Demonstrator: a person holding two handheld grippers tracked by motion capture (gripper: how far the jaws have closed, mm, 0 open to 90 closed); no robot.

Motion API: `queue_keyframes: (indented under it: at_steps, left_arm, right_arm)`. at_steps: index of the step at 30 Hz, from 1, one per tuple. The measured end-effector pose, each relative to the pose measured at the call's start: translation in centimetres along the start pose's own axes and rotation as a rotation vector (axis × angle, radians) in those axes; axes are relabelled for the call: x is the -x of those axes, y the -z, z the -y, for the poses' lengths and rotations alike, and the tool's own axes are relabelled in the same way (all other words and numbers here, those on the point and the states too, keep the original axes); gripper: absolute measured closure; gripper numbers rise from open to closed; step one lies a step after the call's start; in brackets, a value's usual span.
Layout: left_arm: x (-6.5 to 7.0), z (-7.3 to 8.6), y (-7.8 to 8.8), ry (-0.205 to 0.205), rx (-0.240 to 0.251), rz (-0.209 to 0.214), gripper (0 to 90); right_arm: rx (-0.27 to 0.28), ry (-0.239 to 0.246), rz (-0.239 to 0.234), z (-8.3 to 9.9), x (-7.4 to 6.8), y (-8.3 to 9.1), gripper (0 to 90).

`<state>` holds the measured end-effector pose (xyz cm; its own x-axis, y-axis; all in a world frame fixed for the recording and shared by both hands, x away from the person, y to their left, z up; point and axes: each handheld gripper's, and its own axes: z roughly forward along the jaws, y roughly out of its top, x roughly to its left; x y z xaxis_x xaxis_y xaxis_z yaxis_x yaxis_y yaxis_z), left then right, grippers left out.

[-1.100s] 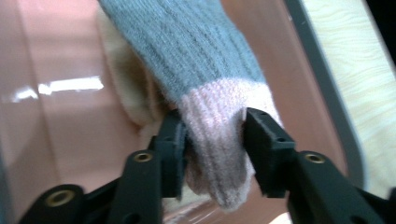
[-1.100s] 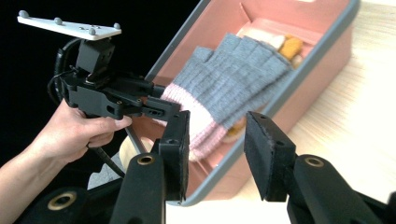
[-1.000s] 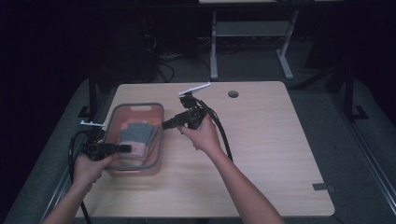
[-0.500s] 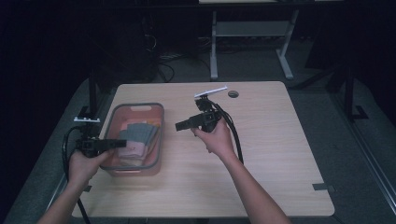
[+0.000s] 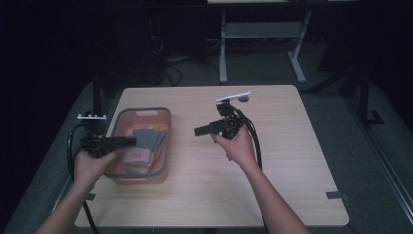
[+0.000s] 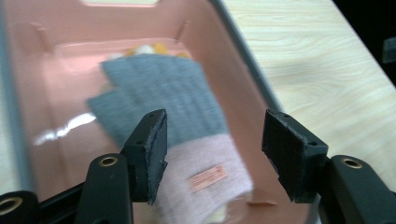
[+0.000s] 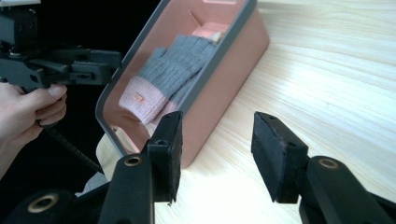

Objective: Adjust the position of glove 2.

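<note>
Two grippers, both empty. My left gripper (image 5: pixel 127 141) hangs over the pink bin (image 5: pixel 163 146) at the table's (image 5: pixel 292 161) nine o'clock, jaws just opened; the grey-pink glove (image 6: pixel 187 121) lies inside. My right gripper (image 5: pixel 199 130), table centre, jaws likewise just opened.

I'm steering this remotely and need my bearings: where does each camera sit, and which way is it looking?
High view: above the person's side, looking forward and down on the table; both forearms, left tongs and right tongs show.
Left gripper view: on the left tongs, looking down into the pink bin at the grey glove; both jaws show, standing apart.
Right gripper view: on the right tongs, facing across the table to the bin; its jaws show, with the left hand beyond.
All three share bin and glove.
</note>
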<state>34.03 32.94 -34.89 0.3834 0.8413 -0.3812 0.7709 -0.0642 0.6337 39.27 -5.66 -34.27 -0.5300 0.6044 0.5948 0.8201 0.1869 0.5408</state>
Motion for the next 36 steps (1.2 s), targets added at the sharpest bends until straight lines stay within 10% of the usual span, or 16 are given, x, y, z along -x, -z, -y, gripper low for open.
queue_keyframes:
  at_steps: [36]
  left_arm:
    - [6.6, -1.9, -4.0, -0.111, -0.036, 0.168, 35.1]
  right_arm:
    - [0.031, -0.085, 0.066, 3.3, 4.5, 5.2, 44.2]
